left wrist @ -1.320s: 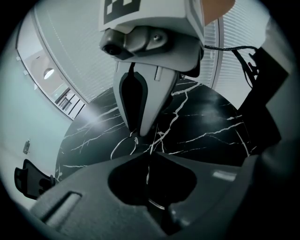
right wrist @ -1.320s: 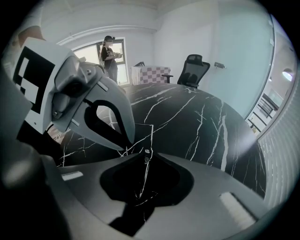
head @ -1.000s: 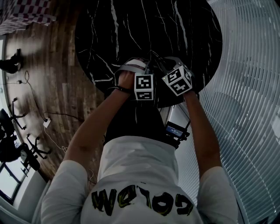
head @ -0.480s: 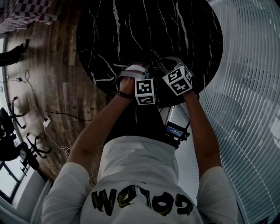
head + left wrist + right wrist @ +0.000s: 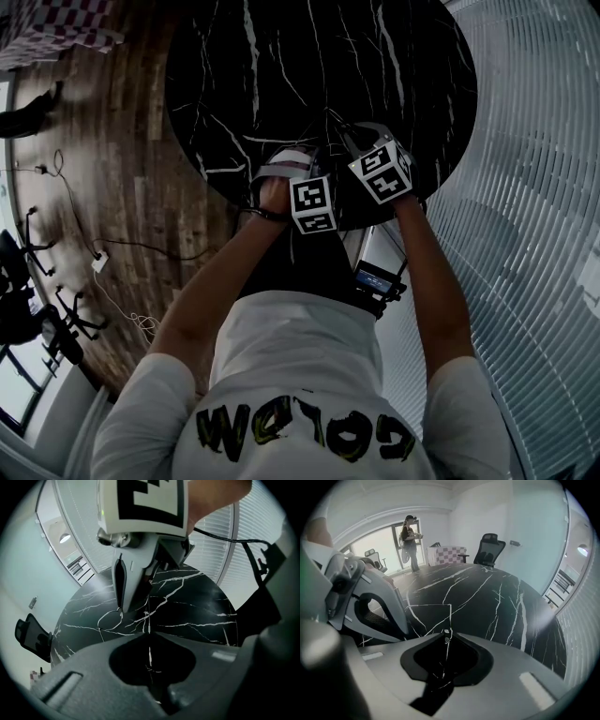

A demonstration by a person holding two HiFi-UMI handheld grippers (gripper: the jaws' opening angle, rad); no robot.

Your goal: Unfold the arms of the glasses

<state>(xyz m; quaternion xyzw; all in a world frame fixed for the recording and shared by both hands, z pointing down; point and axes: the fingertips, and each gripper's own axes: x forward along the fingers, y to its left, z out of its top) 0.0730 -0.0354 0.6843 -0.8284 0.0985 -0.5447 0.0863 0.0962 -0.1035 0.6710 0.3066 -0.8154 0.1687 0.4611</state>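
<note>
The glasses are thin wire ones, held low over the black marble table near its front edge. In the left gripper view a lens rim curves to the left and a straight arm runs down into my left gripper, which is shut on that arm. My right gripper is shut on the frame at the hinge, with the wire outline beyond it. Both marker cubes sit side by side and hide the glasses in the head view.
The table's round edge lies just under my hands, with wooden floor to the left and white blinds to the right. Across the room are an office chair, a checkered box and a person by the window.
My left gripper's marker cube has rolled and slid slightly down toward me in the head view. The right gripper has stayed where it was.
</note>
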